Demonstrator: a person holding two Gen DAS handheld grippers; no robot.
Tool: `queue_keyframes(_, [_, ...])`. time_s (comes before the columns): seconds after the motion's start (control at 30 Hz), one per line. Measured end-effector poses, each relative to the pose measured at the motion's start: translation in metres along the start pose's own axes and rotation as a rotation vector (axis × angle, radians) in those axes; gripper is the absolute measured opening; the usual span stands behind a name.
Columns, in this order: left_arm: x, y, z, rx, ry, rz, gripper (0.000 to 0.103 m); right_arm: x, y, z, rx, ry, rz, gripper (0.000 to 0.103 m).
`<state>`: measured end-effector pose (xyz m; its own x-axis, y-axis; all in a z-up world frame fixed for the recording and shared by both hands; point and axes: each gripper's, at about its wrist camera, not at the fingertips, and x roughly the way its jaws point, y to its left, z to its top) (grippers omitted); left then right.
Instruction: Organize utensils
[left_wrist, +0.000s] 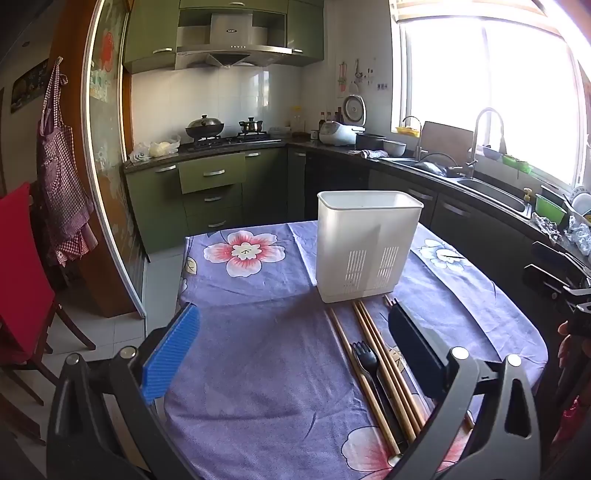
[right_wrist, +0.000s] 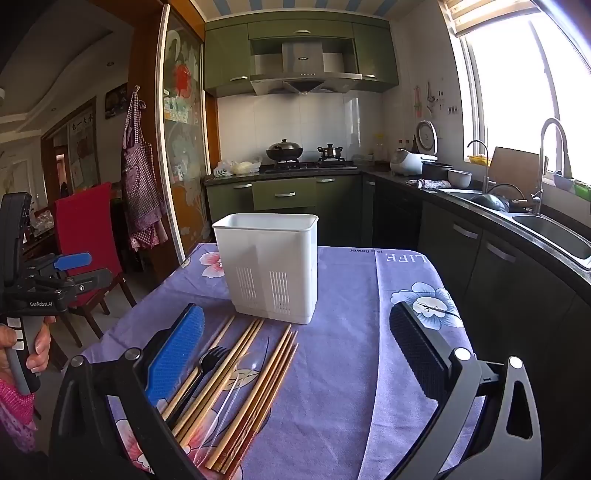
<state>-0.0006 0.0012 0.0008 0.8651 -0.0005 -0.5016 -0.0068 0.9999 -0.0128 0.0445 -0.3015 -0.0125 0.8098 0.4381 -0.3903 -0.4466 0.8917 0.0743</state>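
While the left gripper (left_wrist: 291, 350) hangs over the near part of the table w/ its jaws spread wide and nothing between them, the left wrist view shows a white holder (left_wrist: 367, 245) standing upright toward the far right of the purple floral cloth (left_wrist: 258, 295). It is a tall rectangular bin w/ an open top and slotted vents low on its near wall. Wooden chopsticks (left_wrist: 373, 339) lie flat just in front of it, running near-to-far, and a black plastic fork (left_wrist: 364, 356) lies among them w/ tines pointing far. All sit close to the black right finger (left_wrist: 415, 350); the blue left finger (left_wrist: 171, 354) is over bare cloth. Left half of the cloth is open up to the far and left edges.

From the right wrist view, the right gripper (right_wrist: 295, 354) is also fully open, empty. Holder (right_wrist: 267, 266) stands far left of centre, near the cloth's (right_wrist: 351, 332) left edge. Chopsticks (right_wrist: 258, 373) fan out on the near left, fork (right_wrist: 210, 360) beside the blue finger (right_wrist: 173, 354), plus a clear utensil (right_wrist: 229, 398) — can't tell what kind. Right half of the cloth is bare up to the right edge. At far left a hand (right_wrist: 37, 343) holds the other gripper's handle.
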Motion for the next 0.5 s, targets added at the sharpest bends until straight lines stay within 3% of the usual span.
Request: queue_keyframes(0.5, [-0.0061,0.0013,-0.0004,0.002,-0.001,-0.006,0.097,0.0011,0.0009,0.0005,0.001,-0.003,0.002,0.099])
